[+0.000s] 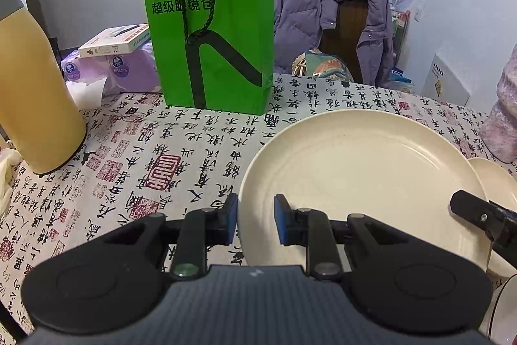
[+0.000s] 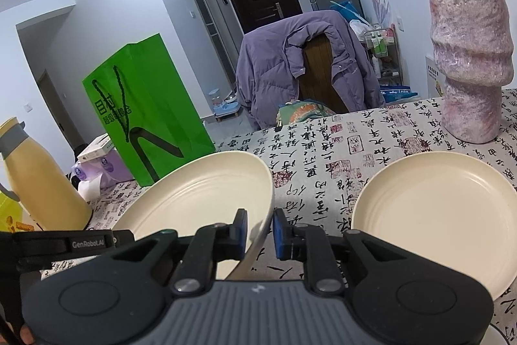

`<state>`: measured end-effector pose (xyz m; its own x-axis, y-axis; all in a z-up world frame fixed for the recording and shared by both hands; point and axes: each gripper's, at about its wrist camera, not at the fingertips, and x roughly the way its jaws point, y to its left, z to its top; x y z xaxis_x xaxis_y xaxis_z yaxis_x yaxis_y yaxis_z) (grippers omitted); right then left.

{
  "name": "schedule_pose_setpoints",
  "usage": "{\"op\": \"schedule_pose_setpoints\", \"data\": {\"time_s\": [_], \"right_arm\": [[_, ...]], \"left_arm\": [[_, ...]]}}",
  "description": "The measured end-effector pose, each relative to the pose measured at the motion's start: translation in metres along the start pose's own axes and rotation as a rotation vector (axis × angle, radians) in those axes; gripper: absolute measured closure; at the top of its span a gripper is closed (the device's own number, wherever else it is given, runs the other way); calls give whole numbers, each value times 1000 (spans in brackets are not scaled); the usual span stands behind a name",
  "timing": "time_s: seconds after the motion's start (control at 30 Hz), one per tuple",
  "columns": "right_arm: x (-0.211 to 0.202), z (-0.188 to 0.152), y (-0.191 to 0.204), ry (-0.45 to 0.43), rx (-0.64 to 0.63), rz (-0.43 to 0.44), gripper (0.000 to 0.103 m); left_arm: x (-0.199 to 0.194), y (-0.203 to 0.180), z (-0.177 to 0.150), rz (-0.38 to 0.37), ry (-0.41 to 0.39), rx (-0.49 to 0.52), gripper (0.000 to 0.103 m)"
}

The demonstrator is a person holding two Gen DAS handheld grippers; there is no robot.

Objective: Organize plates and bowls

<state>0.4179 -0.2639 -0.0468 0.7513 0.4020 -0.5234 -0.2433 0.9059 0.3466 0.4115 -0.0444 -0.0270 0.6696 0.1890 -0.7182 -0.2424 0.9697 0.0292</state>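
I have both claws on one cream plate (image 2: 200, 193), which sits tilted above the desk (image 1: 194, 144), in front of the green bag (image 1: 210, 21). My right claw (image 2: 260, 233) is pinched narrow on its right rim; my left claw (image 1: 255, 223), also narrow, straddles its left rim. A second cream plate (image 2: 436, 212) lies flat to the right of the held one, near the pink vase (image 2: 468, 60).
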Motion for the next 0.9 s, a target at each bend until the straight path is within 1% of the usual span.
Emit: {"op": "schedule_pose_setpoints", "data": {"time_s": [0.43, 0.9], "right_arm": [[-12, 4, 0, -31, 3, 20, 88], [-29, 8, 7, -58, 13, 56, 88]], "left_arm": [[-14, 4, 1, -25, -30, -7, 79], [-39, 13, 5, -28, -62, -5, 79]]}}
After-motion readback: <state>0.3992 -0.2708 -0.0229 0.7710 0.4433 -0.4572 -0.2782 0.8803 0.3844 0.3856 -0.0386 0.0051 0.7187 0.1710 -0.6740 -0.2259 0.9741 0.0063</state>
